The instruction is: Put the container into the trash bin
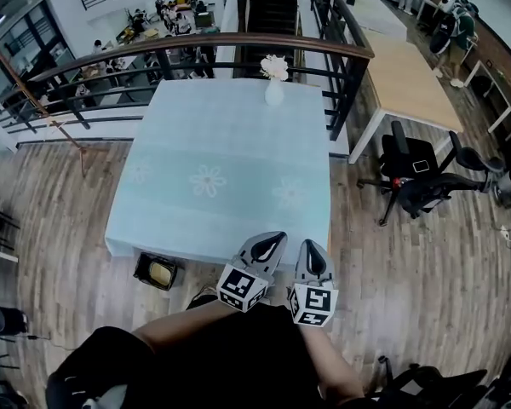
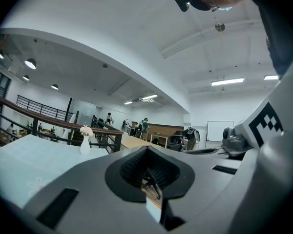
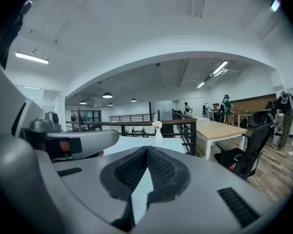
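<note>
In the head view the left gripper [image 1: 272, 244] and the right gripper [image 1: 313, 252] are side by side at the near edge of a table [image 1: 221, 152] covered with a pale blue cloth with flower prints. Both point toward the table, and neither carries anything. A white vase [image 1: 273, 90] with flowers stands at the far edge of the table. On the wooden floor, beside the near left corner of the table, stands a black trash bin [image 1: 142, 267]. A pale yellow thing [image 1: 163, 271] lies inside it. It may be the container, but it is too small to be sure.

In the left gripper view the ribbed pads [image 2: 131, 167] meet at their tips, and nothing is between them.

In the right gripper view the pads [image 3: 163, 168] also touch at the tips, with nothing between them. The left gripper shows close at the left side of this view.
</note>
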`<action>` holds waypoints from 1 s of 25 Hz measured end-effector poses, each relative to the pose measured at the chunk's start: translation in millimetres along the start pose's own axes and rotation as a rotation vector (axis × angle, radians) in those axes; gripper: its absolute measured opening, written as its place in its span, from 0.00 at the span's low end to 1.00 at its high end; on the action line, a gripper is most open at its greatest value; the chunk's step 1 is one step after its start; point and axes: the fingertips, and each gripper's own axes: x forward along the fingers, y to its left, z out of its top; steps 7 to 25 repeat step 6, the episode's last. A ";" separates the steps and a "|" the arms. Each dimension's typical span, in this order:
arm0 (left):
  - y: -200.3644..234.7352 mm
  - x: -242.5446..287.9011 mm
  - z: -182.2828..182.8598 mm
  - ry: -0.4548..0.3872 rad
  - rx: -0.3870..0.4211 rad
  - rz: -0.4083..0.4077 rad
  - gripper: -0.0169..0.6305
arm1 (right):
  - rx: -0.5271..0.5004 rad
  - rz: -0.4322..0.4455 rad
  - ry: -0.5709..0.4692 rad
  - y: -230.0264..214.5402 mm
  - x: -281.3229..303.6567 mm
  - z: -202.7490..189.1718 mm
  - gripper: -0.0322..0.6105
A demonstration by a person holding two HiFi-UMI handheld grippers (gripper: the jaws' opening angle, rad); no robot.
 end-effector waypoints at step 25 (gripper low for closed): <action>-25.9 -33.4 25.6 -0.014 -0.007 -0.051 0.05 | 0.041 0.049 -0.027 26.4 -29.0 22.1 0.10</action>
